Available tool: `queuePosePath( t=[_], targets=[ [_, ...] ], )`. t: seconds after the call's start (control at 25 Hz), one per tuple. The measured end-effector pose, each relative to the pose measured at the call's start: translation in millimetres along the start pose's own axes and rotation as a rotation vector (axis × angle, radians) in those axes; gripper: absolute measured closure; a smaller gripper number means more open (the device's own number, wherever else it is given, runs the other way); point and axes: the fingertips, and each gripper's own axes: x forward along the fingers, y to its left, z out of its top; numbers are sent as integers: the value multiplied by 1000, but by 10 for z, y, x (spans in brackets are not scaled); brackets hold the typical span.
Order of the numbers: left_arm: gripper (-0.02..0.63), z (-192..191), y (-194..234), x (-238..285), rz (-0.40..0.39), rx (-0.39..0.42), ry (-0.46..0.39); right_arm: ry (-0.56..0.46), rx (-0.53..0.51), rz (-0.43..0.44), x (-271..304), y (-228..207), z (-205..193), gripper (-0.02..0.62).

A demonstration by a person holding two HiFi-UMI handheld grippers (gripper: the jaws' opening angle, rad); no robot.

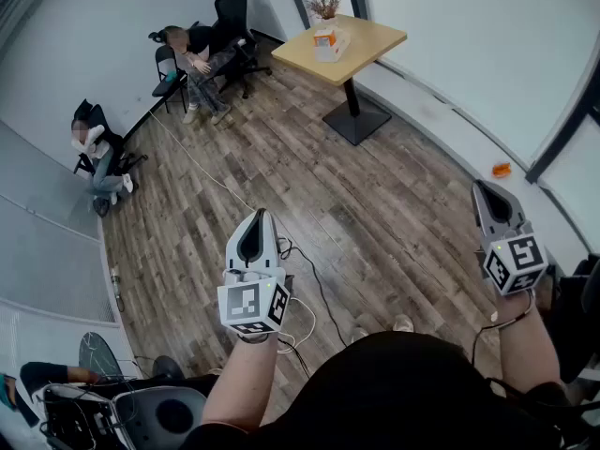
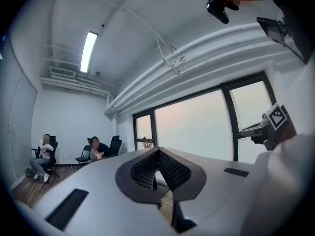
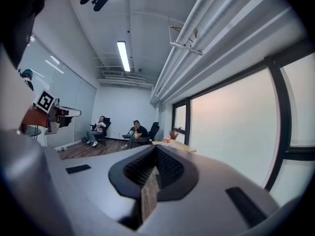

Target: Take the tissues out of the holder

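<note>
Status: task not started, judging by the layout. Tissue holder [image 1: 325, 42] sits on the table [image 1: 373, 37], toward the table's far-left part, just in front of the plant [image 1: 324, 6] behind the table. Orange/white box; can't make out the tissues themselves at this range. Nothing pulled out that I can see, and no loose tissue on the table or on the floor [image 1: 375, 204] around it.

Grippers:
- left gripper [image 1: 259, 217]: jaws pressed together, tips meet, nothing between them. Its own view shows only floor through the slit below the tips.
- right gripper [image 1: 482, 188]: jaws pressed together too, empty. Same story in its view.

Geometry wrt table: both grippers are well apart from it, on the near side, with open floor between. Both point roughly toward the table end of the room. Right gripper view has the table and an orange speck on it just above the jaw tips, so it's roughly lined up. Left gripper is further off to the table's left.

Left to do, imo the whole job: walk up to the table, spread one gripper's jaws, pinch the tissues, pull them clear. Prob brace the holder w/ the other gripper, since a light box may lift along.

FYI two seated people [image 1: 192, 59] far left of the table, not in the path.
</note>
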Motion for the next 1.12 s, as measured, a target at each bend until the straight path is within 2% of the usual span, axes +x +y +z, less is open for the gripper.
queuePosePath(
  t=[0.28,0.48,0.64,0.84,0.96,1.12],
  targets=[
    [601,82,-203,46,1,25,-1,7,13,24,-80,-155,-83,589],
    [601,-9,-317,-4,42,29,22,25,28,56,-67,-300,-277,589],
    [601,-108,-383,-38,91,34,44,16,0,103,5,-377,-336,589],
    [601,-267,-294,69,137,32,85,32,22,109,232,-515,-487,589],
    [601,-287,-194,217,140,33,86,35,32,111,416,-526,-484,589],
    [601,-438,-60,507,137,-6,83,23,43,100,667,-567,-452,589]
  ],
)
